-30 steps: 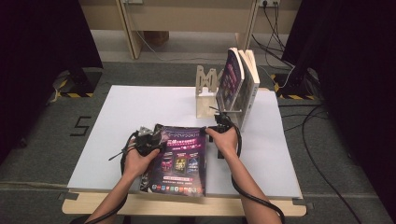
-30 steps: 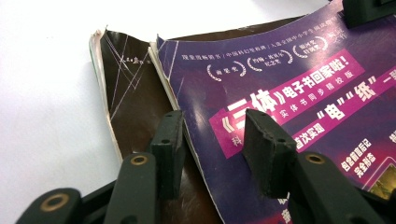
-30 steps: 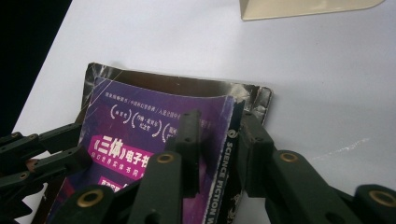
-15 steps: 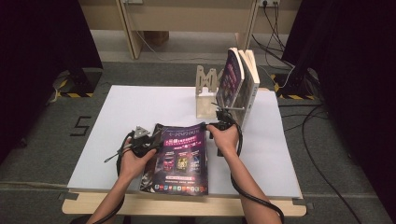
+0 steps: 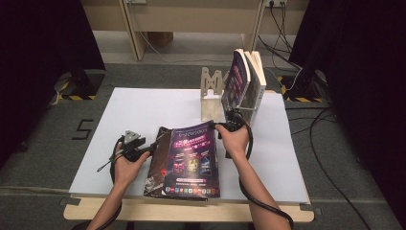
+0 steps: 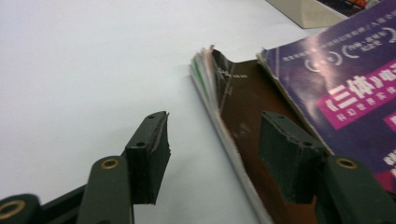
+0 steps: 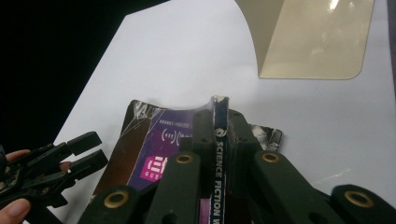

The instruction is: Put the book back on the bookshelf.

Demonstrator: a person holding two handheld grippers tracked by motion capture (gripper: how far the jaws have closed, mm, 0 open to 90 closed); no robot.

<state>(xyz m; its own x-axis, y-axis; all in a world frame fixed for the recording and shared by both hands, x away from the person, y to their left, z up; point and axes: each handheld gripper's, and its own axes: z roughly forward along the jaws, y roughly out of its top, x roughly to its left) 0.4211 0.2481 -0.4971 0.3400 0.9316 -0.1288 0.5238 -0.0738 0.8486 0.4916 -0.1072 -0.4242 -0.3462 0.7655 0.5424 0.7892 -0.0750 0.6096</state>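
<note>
Since earlier frame: left gripper [image 5: 155,147] backs off leftward, jaws just opening, now wide, nothing between. Right gripper [image 7: 219,122] jaws just closing, now clamped on spine of purple magazine [image 5: 192,160].

Magazine sits on brown book [image 5: 156,165], near front edge of white table [image 5: 143,108].

Risk: one-sided spine grip; pages may sag, fan open, slip.

Look: glossy purple cover, thin, floppy.

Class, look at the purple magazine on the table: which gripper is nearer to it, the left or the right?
Right. The right gripper is clamped on the purple magazine's spine edge; the left gripper, jaws just opened, sits beside it at the brown book beneath.
</note>
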